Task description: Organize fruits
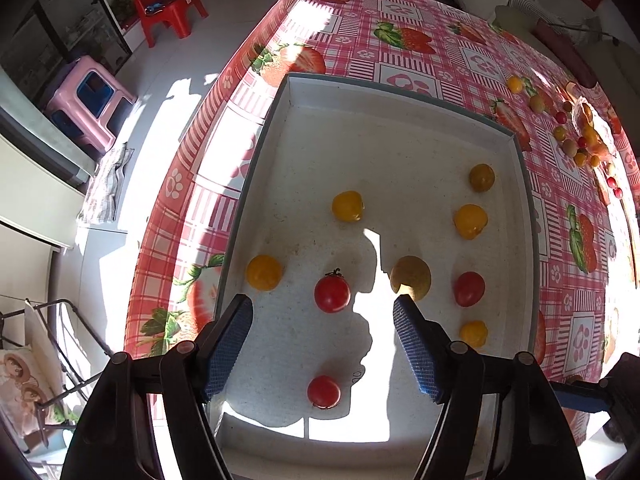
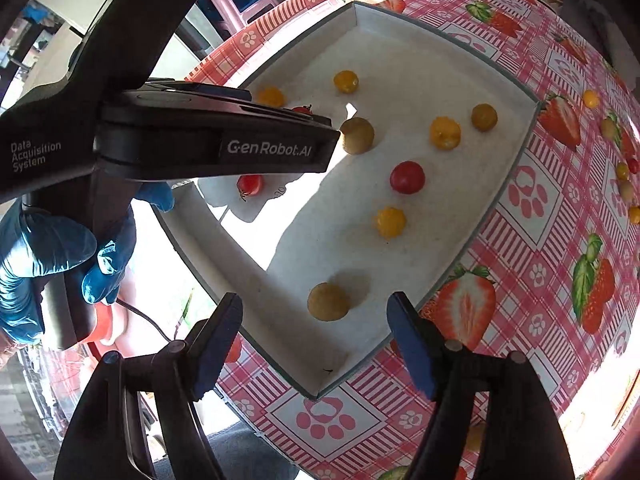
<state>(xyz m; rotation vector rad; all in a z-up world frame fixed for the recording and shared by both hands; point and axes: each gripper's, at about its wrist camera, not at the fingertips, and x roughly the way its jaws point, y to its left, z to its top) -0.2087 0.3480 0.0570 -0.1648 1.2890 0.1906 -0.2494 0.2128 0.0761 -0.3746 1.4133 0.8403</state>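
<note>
You are hovering both empty, spread grippers over the shallow white cardboard tray (image 1: 524, 184), where small round yellow, red and tan fruits (image 1: 347, 206) are lying scattered. More are waiting on the strawberry-print tablecloth (image 1: 400, 32). Left gripper (image 1: 322, 312) and right gripper (image 2: 314, 312) should be lowering squarely, squeezing gently.

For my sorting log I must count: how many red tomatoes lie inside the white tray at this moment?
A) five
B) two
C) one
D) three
D: the left wrist view shows three red tomatoes in the white tray: one with a stem, one near the right wall, and one between the fingers of the open left gripper; the rest are yellow or brownish.
</note>
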